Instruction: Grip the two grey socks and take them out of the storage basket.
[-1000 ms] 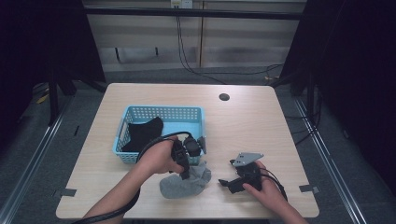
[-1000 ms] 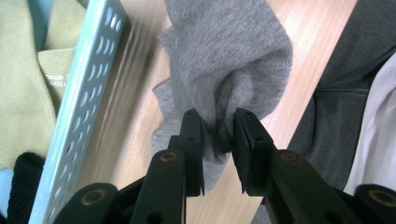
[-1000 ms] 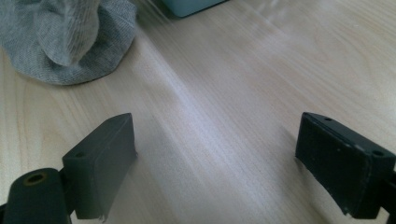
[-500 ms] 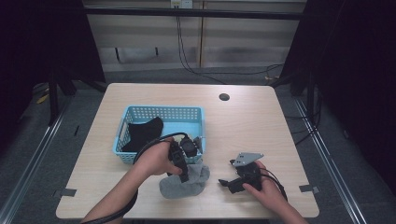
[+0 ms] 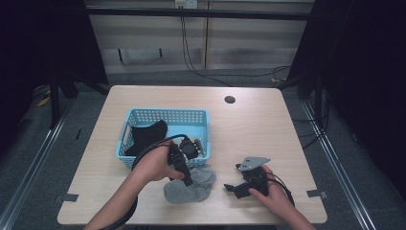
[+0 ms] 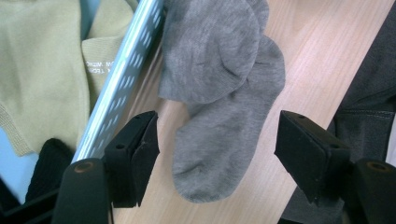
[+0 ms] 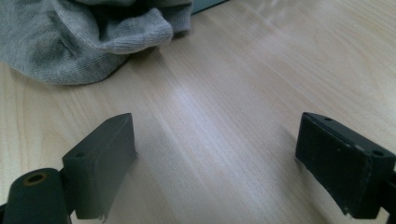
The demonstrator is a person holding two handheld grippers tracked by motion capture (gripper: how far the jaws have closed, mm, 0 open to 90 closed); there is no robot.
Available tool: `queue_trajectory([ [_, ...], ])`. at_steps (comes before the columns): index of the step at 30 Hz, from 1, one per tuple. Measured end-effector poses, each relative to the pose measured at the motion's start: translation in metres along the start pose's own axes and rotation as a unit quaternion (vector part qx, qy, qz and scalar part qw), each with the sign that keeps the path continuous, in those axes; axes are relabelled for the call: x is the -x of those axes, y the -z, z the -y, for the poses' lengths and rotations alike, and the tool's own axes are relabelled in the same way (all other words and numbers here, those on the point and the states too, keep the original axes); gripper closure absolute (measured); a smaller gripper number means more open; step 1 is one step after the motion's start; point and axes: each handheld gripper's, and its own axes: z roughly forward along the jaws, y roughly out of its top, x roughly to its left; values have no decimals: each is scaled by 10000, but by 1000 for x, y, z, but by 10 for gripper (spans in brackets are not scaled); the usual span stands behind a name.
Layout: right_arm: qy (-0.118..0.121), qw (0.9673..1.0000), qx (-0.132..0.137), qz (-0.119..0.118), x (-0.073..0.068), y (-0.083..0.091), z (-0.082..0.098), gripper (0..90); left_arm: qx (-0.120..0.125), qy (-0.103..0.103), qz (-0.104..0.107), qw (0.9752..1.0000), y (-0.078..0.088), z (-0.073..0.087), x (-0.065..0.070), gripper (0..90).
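Observation:
Two grey socks (image 5: 189,186) lie overlapping on the table just in front of the blue basket (image 5: 165,114). My left gripper (image 5: 186,178) points down over them. In the left gripper view its jaws have just been opening and now stand wide; the left gripper (image 6: 217,135) has the lower grey sock (image 6: 219,140) lying flat between the pads, untouched. My right gripper (image 5: 233,188) rests low on the table to the right of the socks. The right gripper (image 7: 215,140) is open over bare wood, with the grey socks (image 7: 70,42) ahead at its upper left.
The basket holds a black garment (image 5: 146,136) and a yellow-green garment (image 6: 42,70); its pale rim (image 6: 121,79) runs beside the socks. A round hole (image 5: 230,99) sits near the table's far edge. Dark cloth (image 6: 369,93) borders the left gripper view's right side.
The left gripper's jaws have opened over the grey socks, which now lie loose on the table. The right hand has kept still.

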Motion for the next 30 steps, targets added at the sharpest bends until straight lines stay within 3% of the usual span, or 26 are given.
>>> queue_trajectory([
  [13, 12, 10000, 7, 7, 0, 0, 0, 115, 134, 151, -21, 9998, 6, 17, -3, 289],
  [17, 23, 10000, 5, 9, 0, 0, 0, 116, 291, 346, -18, 9990, 6, 26, -6, 286],
  [30, 37, 10000, 9, 2, 1, 0, 0, 118, 568, 544, 0, 9969, 5, 53, -15, 277],
])
